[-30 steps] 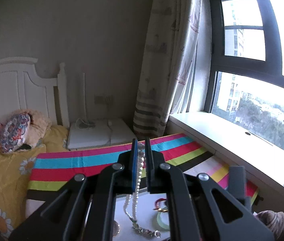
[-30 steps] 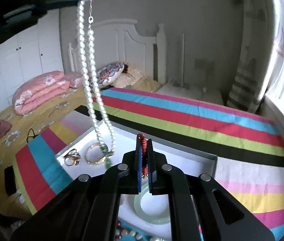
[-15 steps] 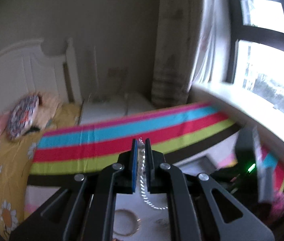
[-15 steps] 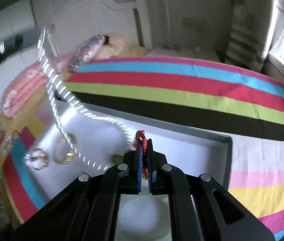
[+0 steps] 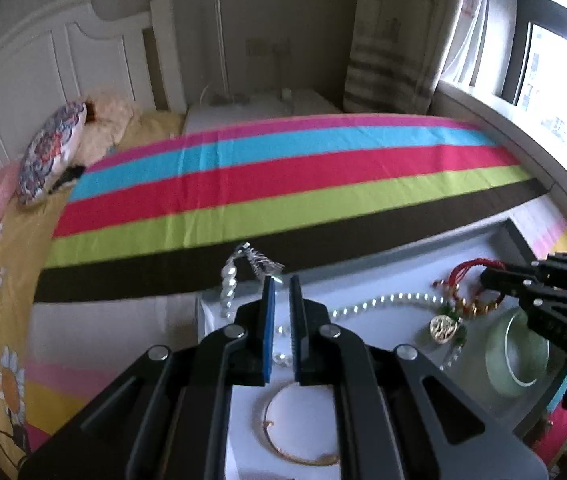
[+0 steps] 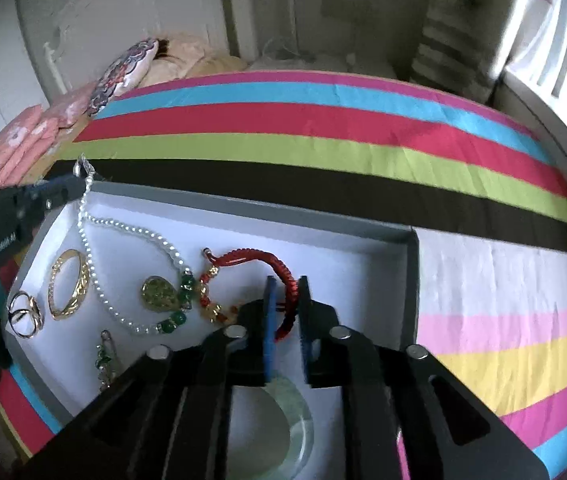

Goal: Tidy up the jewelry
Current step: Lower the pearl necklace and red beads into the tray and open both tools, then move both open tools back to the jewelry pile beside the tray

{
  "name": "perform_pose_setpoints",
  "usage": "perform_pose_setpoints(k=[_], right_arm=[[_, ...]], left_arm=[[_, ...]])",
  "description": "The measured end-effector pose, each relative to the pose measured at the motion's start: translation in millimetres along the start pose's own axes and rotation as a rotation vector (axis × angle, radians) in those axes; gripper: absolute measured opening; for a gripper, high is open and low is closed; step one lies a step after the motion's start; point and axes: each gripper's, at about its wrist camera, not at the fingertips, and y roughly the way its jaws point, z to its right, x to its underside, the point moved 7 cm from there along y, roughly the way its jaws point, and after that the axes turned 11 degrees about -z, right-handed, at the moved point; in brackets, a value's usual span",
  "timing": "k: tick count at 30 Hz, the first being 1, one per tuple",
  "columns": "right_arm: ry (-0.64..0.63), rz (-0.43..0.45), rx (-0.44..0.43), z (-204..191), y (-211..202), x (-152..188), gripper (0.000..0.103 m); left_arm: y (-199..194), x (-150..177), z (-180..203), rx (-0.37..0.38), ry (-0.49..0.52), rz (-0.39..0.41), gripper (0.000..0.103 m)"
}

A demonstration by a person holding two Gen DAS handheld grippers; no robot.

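A white tray with a grey rim lies on the striped bedspread. My left gripper is shut on the clasp end of the pearl necklace at the tray's far left corner; the strand lies across the tray floor down to a gold and green pendant. My right gripper has parted slightly around the red cord bracelet, which rests on the tray with its gold beads. The right gripper shows in the left wrist view.
In the tray lie a gold bangle, two joined rings, a green earring and a pale jade bangle. Pillows and a white headboard stand behind. The window sill runs along the right.
Both grippers came down to the tray. The pearl necklace went from hanging to lying on the tray floor. The right jaws opened slightly, and the red bracelet now rests on the tray.
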Motion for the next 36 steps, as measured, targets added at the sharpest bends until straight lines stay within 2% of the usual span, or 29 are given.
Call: perform_pose_setpoints(k=[1,2,3,4,5,9,12,15,17,18,20,21,22,26,31,34,36], right_arm=[[0.007,-0.006,-0.013,0.1,-1.4,1.5,0.038],[0.007,-0.005,-0.02,-0.3,-3.0,2.1,0.061],[0.002,0.002,-0.025,-1.2,-6.1,2.6,0.07],[-0.01,0.015,-0.031,-2.8,-10.2,2.8,0.072],[-0.028,0.025,-0.037,-4.3,-14.3,3.1,0.072],[-0.034,0.078,-0.079,-8.0,-35.7,8.2,0.072],[-0.018,0.141,-0.134,-7.1,-56.5,15.7,0.072],[-0.028,0.201,-0.171,-8.0,-75.1,27.5,0.072],[-0.051,0.239,-0.163,-9.9,-85.6,37.6,0.074],[-0.062,0.25,-0.157,-9.6,-89.0,42.2,0.075],[-0.079,0.286,-0.149,-9.2,-97.0,53.9,0.08],[-0.083,0.3,-0.144,-8.7,-100.6,58.2,0.082],[-0.086,0.315,-0.137,-8.2,-104.2,62.8,0.085],[-0.093,0.363,-0.112,-2.3,-116.6,82.1,0.086],[-0.06,0.398,-0.024,5.7,-128.6,109.8,0.086],[-0.081,0.385,-0.072,0.7,-124.5,129.1,0.086],[-0.115,0.372,-0.068,-8.1,-118.6,141.4,0.086]], left_arm=[[0.1,2.4,-0.9,0.007,-0.001,-0.009,0.01],[-0.1,4.5,-0.7,0.015,0.001,-0.021,0.021],[-0.4,6.4,-1.1,0.028,0.004,-0.033,0.029],[-1.4,9.3,0.4,0.049,0.01,-0.042,0.042],[-3.2,11.5,2.3,0.074,0.016,-0.049,0.045],[-3.2,20.8,7.9,0.204,0.01,-0.104,0.046],[-3.9,29.0,5.7,0.291,-0.031,-0.126,0.056],[-11.4,37.2,4.3,0.323,-0.049,-0.107,0.068],[-21.4,41.9,4.6,0.308,-0.055,-0.072,0.082],[-31.3,45.9,5.0,0.278,-0.053,-0.031,0.086],[-50.1,51.9,6.2,0.209,-0.048,0.049,0.101],[-65.2,58.2,7.8,0.149,-0.041,0.121,0.1],[-74.2,62.8,10.4,0.119,-0.031,0.16,0.1],[-100.0,92.6,21.3,0.012,0.003,0.261,0.1],[-97.2,131.3,36.2,-0.032,0.043,0.238,0.1],[-85.8,148.5,42.1,-0.024,0.052,0.193,0.1],[-81.0,155.4,39.3,-0.024,0.048,0.184,0.1]])
